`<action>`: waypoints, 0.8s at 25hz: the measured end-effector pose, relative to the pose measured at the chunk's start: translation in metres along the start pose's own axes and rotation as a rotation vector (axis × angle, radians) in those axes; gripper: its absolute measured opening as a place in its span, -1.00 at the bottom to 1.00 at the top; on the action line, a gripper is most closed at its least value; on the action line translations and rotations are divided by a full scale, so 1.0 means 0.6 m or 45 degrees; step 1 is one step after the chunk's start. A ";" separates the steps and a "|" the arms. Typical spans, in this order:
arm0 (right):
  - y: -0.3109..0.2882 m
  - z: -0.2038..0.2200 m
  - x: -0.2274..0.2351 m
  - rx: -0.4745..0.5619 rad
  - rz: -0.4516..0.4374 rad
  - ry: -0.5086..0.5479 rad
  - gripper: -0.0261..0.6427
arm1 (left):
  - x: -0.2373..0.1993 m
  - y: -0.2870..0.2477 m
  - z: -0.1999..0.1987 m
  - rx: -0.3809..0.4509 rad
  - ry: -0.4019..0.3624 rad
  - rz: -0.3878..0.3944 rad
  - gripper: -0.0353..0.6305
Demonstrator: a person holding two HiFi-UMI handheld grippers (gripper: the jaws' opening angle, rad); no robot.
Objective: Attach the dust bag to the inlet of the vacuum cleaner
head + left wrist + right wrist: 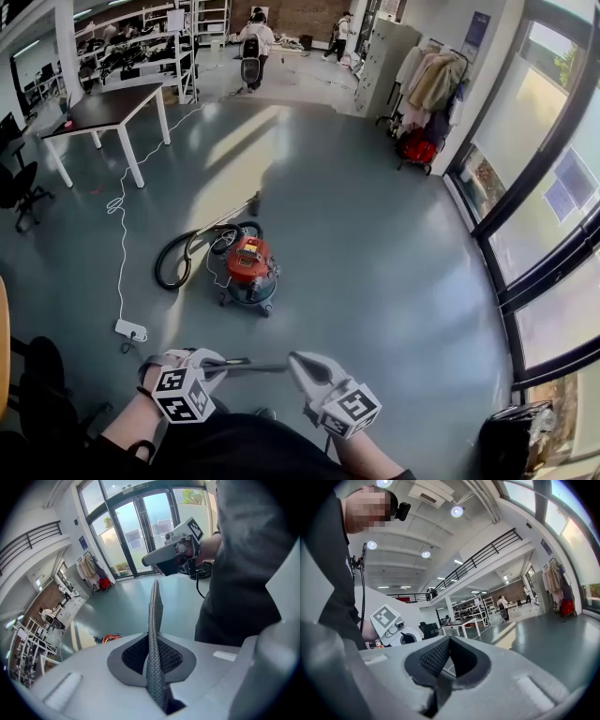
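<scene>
- While both grippers sit low and close to the person's body in head view, the left gripper (221,364) is clamped tight on one end of the dust bag (251,367); its own view shows the jaws pressed together w/ the grey textured sheet (154,616) pinched edge-on btwn the pads and standing up out of them
- At the other end the right gripper (294,362) is closed too, jaws fully together; right gripper view shows a thin grey strip of the same bag nipped in the slit
- Bag spans thin & approx level btwn the two sets of tips, off the floor and well apart from the vacuum
- Each gripper shows in the other's view: right one (176,550) beyond the sheet's top, left one (391,626) w/ its marker cube low at left
- Dark bulky object (516,439) on the floor at lower right, by the windows
- White power strip (130,329) lies just ahead-left of the left gripper; a white cable (120,225) runs from it toward the table
- Vacuum cleaner (251,270), red top on a dark drum, stands on the grey floor (375,234) ahead; its black hose (183,255) loops on the floor at its left
- Further off: dark-topped table (105,106) w/ white legs upper left, coat rack (429,80) w/ a red bag (415,146) below it upper right
- Far back: shelving (141,42) and a person (255,36)
</scene>
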State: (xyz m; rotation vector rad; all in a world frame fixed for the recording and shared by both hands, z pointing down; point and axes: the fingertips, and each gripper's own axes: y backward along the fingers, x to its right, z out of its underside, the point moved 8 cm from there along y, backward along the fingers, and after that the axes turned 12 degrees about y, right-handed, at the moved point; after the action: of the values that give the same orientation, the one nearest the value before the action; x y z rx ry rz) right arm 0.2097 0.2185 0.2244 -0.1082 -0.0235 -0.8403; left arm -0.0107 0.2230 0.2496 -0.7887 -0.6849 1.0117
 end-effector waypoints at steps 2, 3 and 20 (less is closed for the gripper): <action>0.008 0.002 0.007 -0.005 0.007 -0.001 -0.94 | 0.002 -0.007 -0.008 0.001 -0.005 0.011 -0.78; 0.011 0.001 0.010 -0.007 0.014 0.000 -0.94 | 0.000 -0.010 -0.012 0.004 -0.011 0.017 -0.78; -0.132 -0.006 0.073 -0.129 0.140 0.018 -0.94 | -0.180 -0.076 0.007 0.070 -0.118 0.150 -0.78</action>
State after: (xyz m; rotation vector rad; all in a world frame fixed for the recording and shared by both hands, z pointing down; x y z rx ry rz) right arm 0.1799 0.1331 0.2302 -0.1970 0.0384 -0.7325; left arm -0.0337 0.1110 0.2751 -0.7447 -0.6933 1.1750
